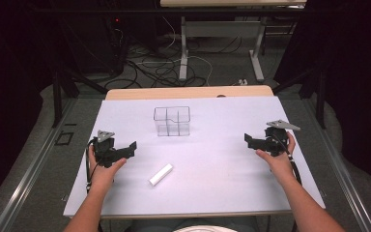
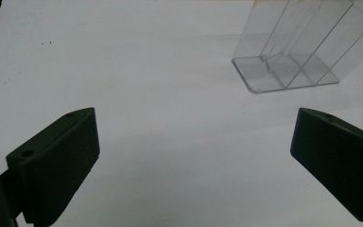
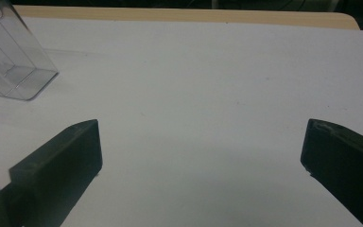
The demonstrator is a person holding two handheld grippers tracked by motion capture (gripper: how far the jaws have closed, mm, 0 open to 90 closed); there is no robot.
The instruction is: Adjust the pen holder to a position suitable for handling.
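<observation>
Left hand-held gripper (image 1: 125,150): held in the person's left hand (image 1: 104,166) over the left part of the counter; jaws spread wide apart with nothing between them. In the left gripper view (image 2: 194,156) both black jaws stand well apart above bare white surface.

Right hand-held gripper (image 1: 253,141): held in the person's right hand (image 1: 278,159) over the right part of the counter; jaws likewise spread wide, holding nothing. The right gripper view (image 3: 201,161) shows the two jaws far apart over the white surface. A grey three-cornered plate sits on top of each unit.

Clear plastic container (image 1: 172,121): upright, open-topped, divided inside into compartments; stands at the centre rear of the counter, between the two grippers and well apart from both. Seen at upper right in the left gripper view (image 2: 302,52) and upper left in the right gripper view (image 3: 9,66).

White rectangular block (image 1: 161,174): lies flat and slantwise on the counter, forward of the container, near the left hand but not touching it.

Counter (image 1: 212,193): white top with a wooden strip along its far edge.
</observation>
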